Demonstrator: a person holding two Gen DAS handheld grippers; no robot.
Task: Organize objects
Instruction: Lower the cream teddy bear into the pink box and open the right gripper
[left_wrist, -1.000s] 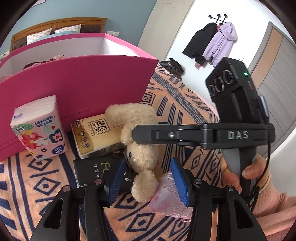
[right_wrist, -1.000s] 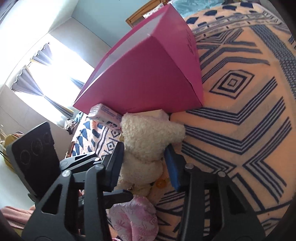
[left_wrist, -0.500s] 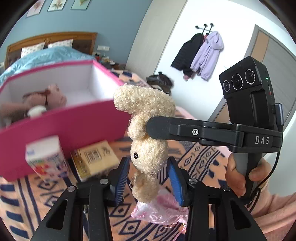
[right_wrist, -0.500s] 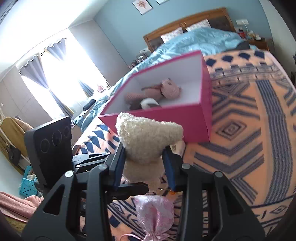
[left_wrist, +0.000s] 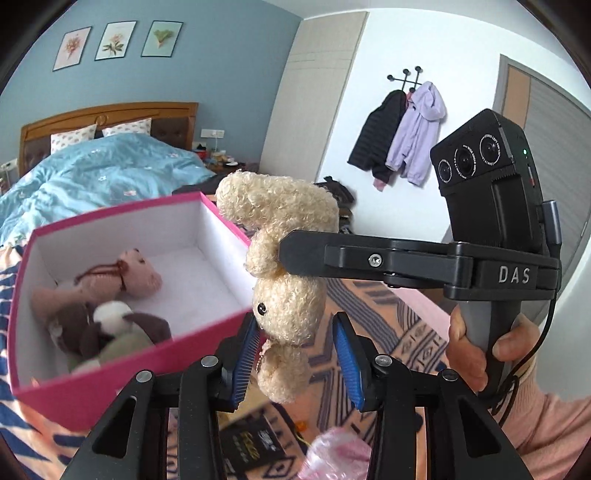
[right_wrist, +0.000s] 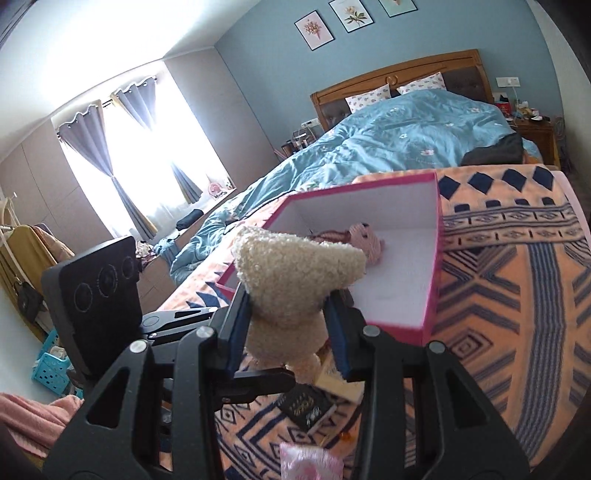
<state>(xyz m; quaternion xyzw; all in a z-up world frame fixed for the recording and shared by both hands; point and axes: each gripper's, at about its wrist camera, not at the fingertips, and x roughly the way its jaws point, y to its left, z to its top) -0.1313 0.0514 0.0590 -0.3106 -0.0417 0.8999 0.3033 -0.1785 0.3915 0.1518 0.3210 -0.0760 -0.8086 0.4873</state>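
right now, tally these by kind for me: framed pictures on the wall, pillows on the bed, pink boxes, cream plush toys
framed pictures: 3
pillows: 2
pink box: 1
cream plush toy: 1
total: 7

Blown-out window (right_wrist: 122, 155), fisheye-warped edges

Background: blue wall with three framed flower prints (left_wrist: 112, 40). Wooden headboard (right_wrist: 402, 75), two patterned pillows (right_wrist: 367, 96), blue duvet (right_wrist: 399, 147) rumpled on bed. Dark and lilac coats (left_wrist: 402, 136) hang on wall hooks. Grey curtains (right_wrist: 129, 147) flank bright window.
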